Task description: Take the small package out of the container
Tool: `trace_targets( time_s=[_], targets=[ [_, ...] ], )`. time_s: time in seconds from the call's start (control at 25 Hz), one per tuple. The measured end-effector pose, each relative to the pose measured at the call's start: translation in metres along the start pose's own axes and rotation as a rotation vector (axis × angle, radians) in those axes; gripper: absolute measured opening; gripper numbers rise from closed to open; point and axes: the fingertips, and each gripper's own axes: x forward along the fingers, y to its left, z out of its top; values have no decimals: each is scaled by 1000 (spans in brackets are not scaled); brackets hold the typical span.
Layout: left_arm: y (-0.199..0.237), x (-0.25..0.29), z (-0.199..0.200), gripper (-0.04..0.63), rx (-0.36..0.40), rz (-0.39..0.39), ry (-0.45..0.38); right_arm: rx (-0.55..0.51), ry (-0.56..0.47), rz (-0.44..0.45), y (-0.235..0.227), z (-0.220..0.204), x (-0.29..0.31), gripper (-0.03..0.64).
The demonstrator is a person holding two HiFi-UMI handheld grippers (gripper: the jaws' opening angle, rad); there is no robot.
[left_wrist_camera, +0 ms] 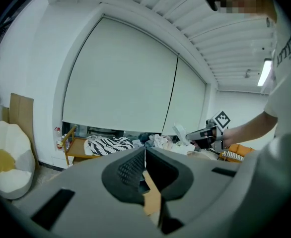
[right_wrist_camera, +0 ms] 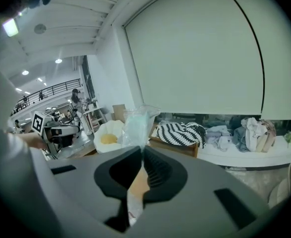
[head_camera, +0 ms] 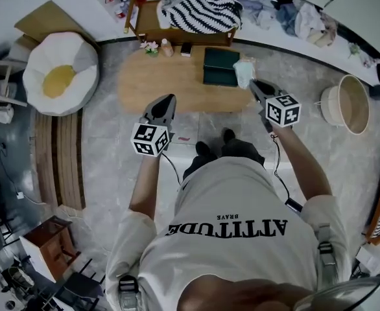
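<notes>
The right gripper pinches the small package, which hangs just beside the right edge of the dark container, clear of it. The package looks like a light, limp, slick plastic pouch, so a firm pinch low on its body seems safest. The left gripper, on the person's side of the container, has its 2 jaws together and holds nothing.

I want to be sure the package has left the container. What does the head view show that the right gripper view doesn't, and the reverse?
Only the head view: the dark green container lying on the wooden table, with the small package at its right edge. Only the right gripper view: how the jaws of the right gripper close on the package's clear plastic. Both: the package, the egg-shaped beanbag, the striped cloth and the left gripper.
</notes>
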Motion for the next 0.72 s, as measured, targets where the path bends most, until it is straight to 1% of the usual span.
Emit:
trace_targets(
  time_s=[0.2, 0.52, 0.72],
  targets=[
    [-24, 10, 11, 23, 19, -7, -13, 4, -40, -10, -17, 6, -32, 31],
    [-70, 27, 35, 23, 47, 24, -47, 26, -111, -9, -59, 16, -87, 31],
    [-95, 28, 36, 23, 48, 52, -58, 6, -140, -5, -83, 12, -115, 31]
  ],
)
